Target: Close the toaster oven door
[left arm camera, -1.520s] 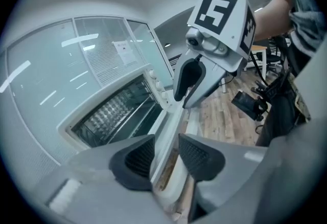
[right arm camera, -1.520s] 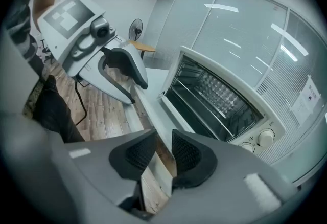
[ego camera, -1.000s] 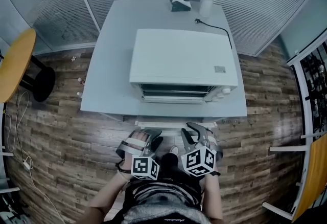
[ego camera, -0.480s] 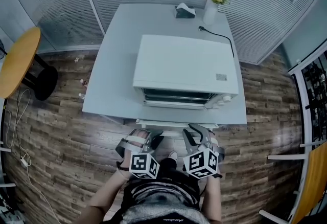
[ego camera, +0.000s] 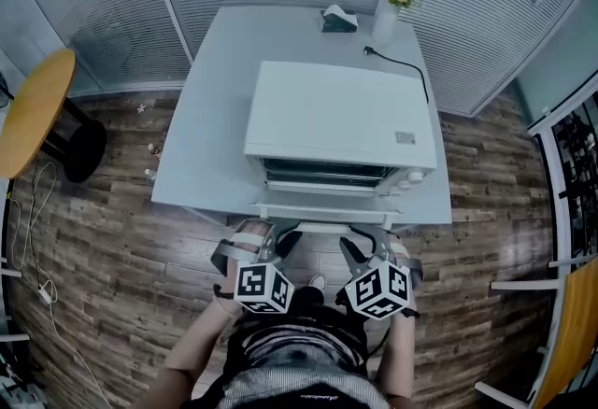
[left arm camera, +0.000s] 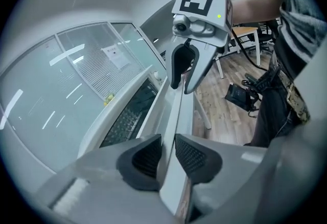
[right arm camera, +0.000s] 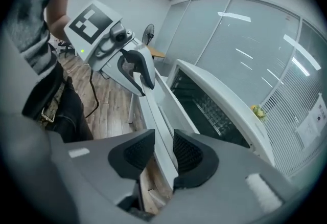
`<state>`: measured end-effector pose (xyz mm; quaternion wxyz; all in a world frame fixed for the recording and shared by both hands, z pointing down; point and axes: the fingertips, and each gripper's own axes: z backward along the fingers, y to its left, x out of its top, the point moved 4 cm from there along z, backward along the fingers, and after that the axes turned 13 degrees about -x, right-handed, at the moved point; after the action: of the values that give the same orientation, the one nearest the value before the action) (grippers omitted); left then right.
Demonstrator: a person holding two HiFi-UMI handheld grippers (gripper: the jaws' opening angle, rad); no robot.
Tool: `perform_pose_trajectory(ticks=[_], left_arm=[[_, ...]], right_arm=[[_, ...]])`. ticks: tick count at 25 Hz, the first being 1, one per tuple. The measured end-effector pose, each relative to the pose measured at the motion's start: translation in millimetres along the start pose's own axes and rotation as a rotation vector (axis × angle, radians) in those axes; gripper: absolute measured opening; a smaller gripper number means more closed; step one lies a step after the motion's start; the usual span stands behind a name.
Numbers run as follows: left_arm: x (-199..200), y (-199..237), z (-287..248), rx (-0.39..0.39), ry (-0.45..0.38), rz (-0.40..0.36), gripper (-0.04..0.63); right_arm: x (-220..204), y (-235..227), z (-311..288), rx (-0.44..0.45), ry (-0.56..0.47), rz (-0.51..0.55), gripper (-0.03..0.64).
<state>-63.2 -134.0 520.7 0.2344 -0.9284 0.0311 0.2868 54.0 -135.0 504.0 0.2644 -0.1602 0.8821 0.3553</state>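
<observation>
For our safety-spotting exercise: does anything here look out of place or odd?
The toaster oven door stands open, dropped forward. Behind the oven, a black cord's plug lies loose on the table, connected to nothing. Nothing looks spilled or damaged.

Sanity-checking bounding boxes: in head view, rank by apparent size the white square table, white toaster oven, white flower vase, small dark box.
1. White square table.
2. White toaster oven.
3-4. White flower vase and small dark box: both tiny, near alike, unranked.
</observation>
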Motion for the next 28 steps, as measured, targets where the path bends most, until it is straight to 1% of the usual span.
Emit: perform_pose_trajectory(ticks=[1, 5, 7, 14, 21, 28], left_arm=[[0.2, 1.4, 0.2, 0.002, -0.002, 0.004, 0.095], [1.7, 8.1, 1.0, 0.009, -0.012, 0.019, 0.097], [2.7, 13.4, 1.7, 0.016, -0.02, 0.025, 0.097], [5.8, 38.2, 0.8, 0.055, -0.048, 0.059, 0.1], [7.1, 55.0, -0.4, 0.085, -0.055, 0.065, 0.104], [8.0, 71.6, -4.7, 0.123, -0.076, 0.098, 0.103]], right_arm=[[0.4, -1.9, -1.5, -0.012, -0.002, 0.007, 0.112], [1.9, -8.1, -9.1, -0.053, 0.015, 0.061, 0.109], [4.4, -12.2, -11.4, -0.068, 0.015, 0.066, 0.109], [13.1, -33.8, -20.0, -0.127, -0.029, 0.01, 0.117], [18.8, -48.1, -27.3, -0.154, -0.077, -0.052, 0.126], [23.2, -63.6, -36.7, -0.169, -0.117, -0.085, 0.13]])
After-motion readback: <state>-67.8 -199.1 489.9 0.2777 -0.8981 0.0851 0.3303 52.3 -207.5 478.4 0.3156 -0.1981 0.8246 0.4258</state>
